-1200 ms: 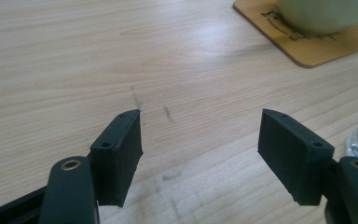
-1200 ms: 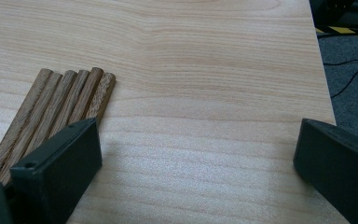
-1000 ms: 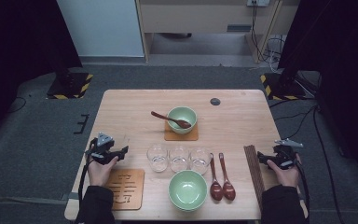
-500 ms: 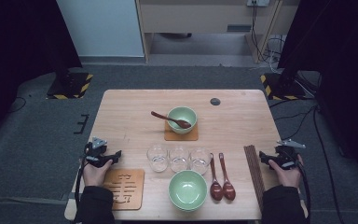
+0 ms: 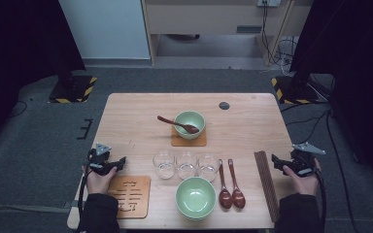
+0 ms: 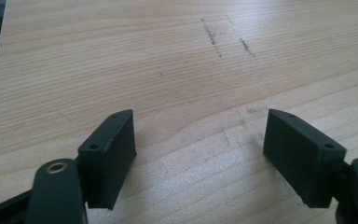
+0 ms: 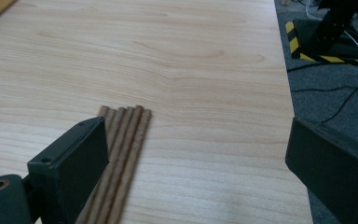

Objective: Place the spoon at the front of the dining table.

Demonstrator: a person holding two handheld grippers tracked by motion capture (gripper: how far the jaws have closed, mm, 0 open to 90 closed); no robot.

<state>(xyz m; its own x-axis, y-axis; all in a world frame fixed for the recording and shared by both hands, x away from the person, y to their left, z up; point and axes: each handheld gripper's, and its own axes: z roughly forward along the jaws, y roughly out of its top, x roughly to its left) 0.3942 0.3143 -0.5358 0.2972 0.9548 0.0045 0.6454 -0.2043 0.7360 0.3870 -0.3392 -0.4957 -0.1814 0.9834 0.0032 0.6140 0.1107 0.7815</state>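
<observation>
My left gripper [image 5: 120, 160] hovers low over bare wood near the table's left front, just above a cut-out wooden coaster [image 5: 128, 195]. In the left gripper view its jaws [image 6: 200, 154] are open; they have just been opening, with nothing between them. My right gripper [image 5: 276, 158] is at the table's right edge, beside a bundle of brown chopsticks [image 5: 266, 184]. In the right gripper view the chopsticks [image 7: 126, 140] lie next to the left jaw, untouched. The right gripper [image 7: 196, 163] is open after closing slightly, with nothing between its jaws.
A green bowl [image 5: 190, 124] with a wooden spoon sits on a coaster mid-table. Three glasses [image 5: 187, 165] stand in a row before it. A second green bowl [image 5: 195, 196] and two dark spoons [image 5: 229, 194] lie at the front. A small black disc [image 5: 224, 105] lies at the back.
The left hand has drawn slightly back toward the left front edge. The right hand has lifted a little beside the chopsticks. Nothing on the table has moved.
</observation>
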